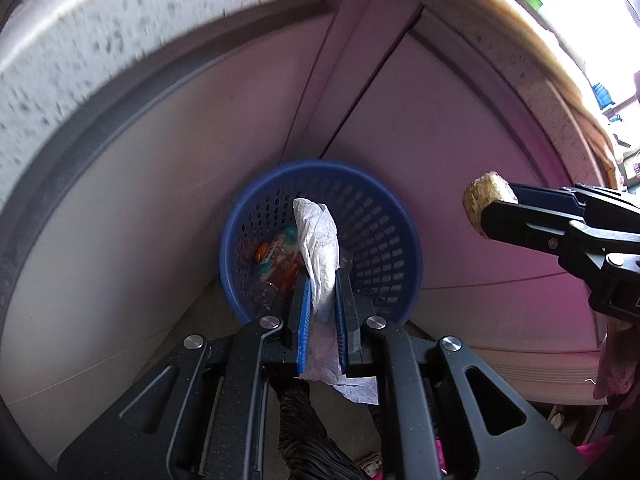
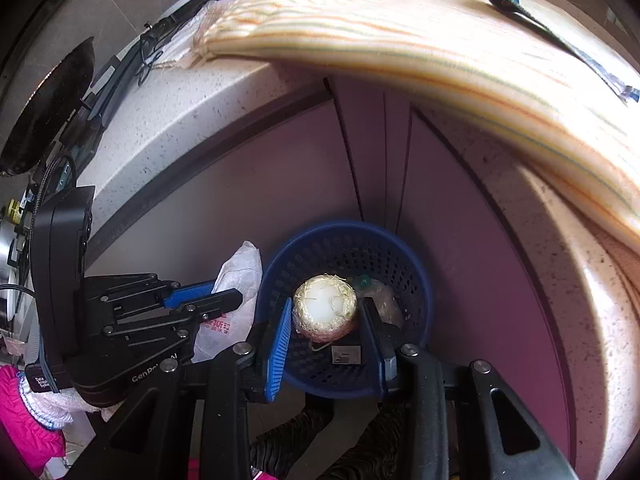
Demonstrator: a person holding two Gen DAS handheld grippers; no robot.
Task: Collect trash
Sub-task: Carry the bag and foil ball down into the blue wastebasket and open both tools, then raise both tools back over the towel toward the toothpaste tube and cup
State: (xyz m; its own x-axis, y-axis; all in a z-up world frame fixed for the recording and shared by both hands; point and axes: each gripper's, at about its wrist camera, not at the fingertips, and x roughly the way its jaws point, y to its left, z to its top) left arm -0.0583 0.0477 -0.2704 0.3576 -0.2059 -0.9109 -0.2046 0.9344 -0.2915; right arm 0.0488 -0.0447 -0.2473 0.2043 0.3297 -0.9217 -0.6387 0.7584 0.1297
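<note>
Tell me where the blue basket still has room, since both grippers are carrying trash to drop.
Blue basket: its right and far mesh sides look bare. Wrappers crowd the left of its bottom. The left gripper's white bag and the right gripper's round core hang over it.

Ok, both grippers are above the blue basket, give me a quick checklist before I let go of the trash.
1. Left gripper shut on the white plastic bag: ok.
2. Right gripper shut on the round yellowish lump: ok.
3. Blue basket under the lump, seen from the right wrist: ok.
4. Bag over the basket opening in the left wrist view: ok; from the right wrist it looks off to the basket's left side, so cannot tell for sure.
5. Room in the basket, only some wrappers at the bottom: ok.
6. The two grippers apart, not touching: ok.
</note>
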